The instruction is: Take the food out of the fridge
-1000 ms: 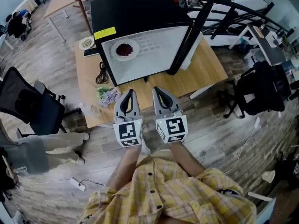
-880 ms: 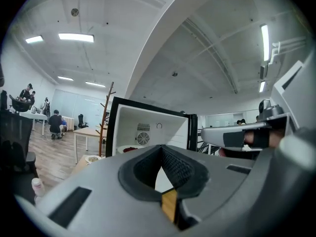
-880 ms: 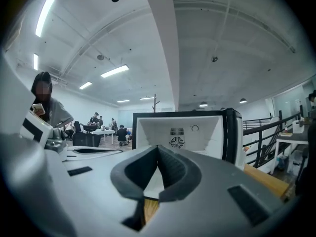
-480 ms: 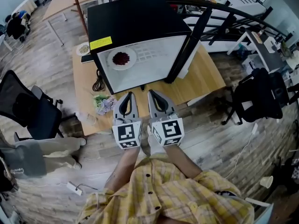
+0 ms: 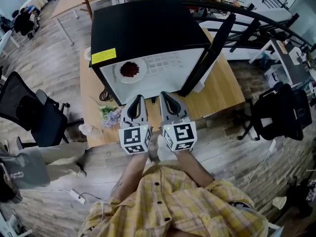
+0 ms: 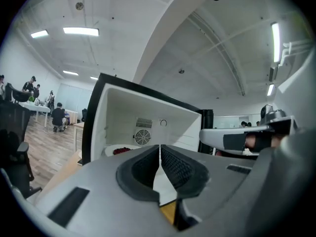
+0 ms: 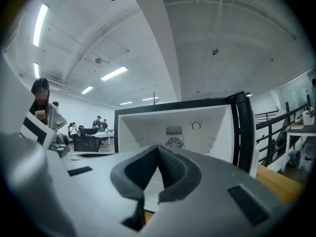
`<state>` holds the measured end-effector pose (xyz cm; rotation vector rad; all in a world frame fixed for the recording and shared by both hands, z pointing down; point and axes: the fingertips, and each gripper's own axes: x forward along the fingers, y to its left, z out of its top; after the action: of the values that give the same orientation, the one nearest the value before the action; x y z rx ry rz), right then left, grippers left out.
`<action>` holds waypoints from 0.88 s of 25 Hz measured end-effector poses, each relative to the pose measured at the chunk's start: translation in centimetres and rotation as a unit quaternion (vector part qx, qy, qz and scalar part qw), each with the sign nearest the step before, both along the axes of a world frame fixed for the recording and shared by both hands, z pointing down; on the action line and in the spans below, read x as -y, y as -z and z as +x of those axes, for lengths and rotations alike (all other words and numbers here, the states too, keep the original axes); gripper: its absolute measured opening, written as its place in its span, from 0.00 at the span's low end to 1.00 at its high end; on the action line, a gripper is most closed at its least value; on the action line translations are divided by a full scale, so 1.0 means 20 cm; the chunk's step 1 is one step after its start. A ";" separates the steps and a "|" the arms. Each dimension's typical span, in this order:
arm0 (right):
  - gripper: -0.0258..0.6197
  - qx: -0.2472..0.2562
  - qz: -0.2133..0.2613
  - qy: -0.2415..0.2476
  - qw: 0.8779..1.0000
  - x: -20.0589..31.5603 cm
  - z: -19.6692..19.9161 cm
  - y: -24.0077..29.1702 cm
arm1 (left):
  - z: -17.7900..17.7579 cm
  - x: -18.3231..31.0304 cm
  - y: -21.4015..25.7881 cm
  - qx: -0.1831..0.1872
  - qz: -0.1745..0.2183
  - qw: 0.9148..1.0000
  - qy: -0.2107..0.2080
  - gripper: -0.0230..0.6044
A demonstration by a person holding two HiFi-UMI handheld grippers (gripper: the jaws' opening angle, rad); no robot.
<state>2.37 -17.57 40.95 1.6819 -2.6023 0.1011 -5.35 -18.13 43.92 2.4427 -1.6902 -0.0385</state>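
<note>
Left gripper (image 5: 138,98) and right gripper (image 5: 164,95) have both come nearer the open fridge (image 5: 148,23), each with jaws together and nothing held. Food (image 5: 129,69) sits untouched on its plate (image 5: 143,73) by the left edge of the fridge floor. The reach looks only begun.

No text can be read. A yellow label (image 5: 103,56) sits on the black fridge (image 5: 148,26) top, toward ten o'clock in the head view; its print is too small to read. The left hand-held gripper (image 5: 138,99) and right hand-held gripper (image 5: 165,96) carry lettering-free black-and-white square markers.
</note>
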 end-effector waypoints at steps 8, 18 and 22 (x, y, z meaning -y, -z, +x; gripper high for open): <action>0.05 -0.003 -0.012 0.016 1.000 0.13 0.03 -0.05 | -0.03 0.19 -0.12 -0.061 -0.040 0.997 0.030 0.05; 0.05 -0.001 -0.030 0.033 0.999 0.27 0.02 -0.11 | -0.12 0.31 -0.28 -0.245 -0.108 0.961 0.071 0.23; 0.05 0.001 -0.035 0.039 0.999 0.31 0.02 -0.12 | -0.15 0.33 -0.31 -0.348 -0.122 0.926 0.083 0.27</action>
<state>2.72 -23.76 43.32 1.5559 -2.6296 0.1884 -8.42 -24.82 50.17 1.7839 -1.4451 -0.6008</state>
